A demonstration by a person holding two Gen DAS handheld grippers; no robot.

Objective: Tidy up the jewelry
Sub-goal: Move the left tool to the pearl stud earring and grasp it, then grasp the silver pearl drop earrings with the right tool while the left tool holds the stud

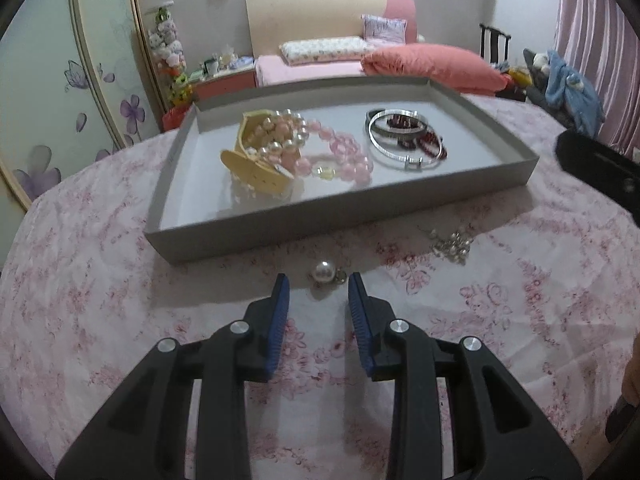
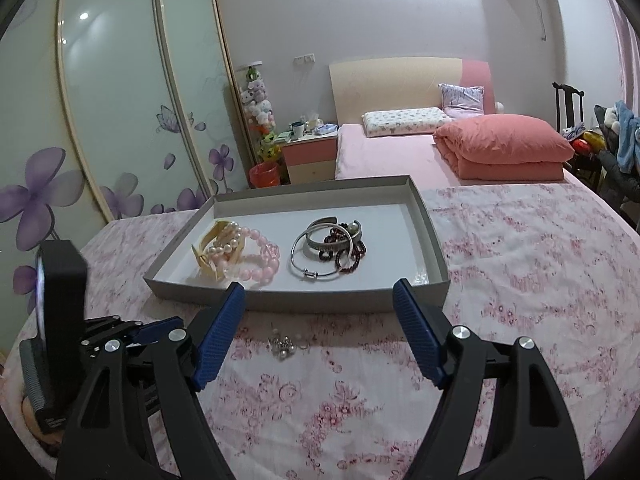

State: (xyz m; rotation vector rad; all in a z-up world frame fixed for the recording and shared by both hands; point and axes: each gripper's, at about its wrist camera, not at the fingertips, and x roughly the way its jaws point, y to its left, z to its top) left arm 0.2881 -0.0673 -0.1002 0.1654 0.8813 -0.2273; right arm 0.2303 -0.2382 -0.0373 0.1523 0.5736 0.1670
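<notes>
Left tool (image 1: 316,292) hangs unclenched, jaws narrowly parted, nothing between them, just short of a pearl earring (image 1: 325,272) on the floral cloth (image 1: 100,300). Right tool (image 2: 318,300) spread wide, empty; a beaded cluster (image 2: 285,345) lies ahead. Beyond, the tray (image 1: 256,238) holds bracelets (image 1: 332,156). Pickup step, judged: lower, straddle the pearl, clench.

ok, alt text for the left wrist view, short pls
The left gripper, jaws open and empty, points at a large pearl earring lying on a pink floral cloth just short of its fingertips. Beyond it a shallow grey tray holds pink bead bracelets, a yellow strap, and silver bangles; a small pearl cluster lies outside.
</notes>
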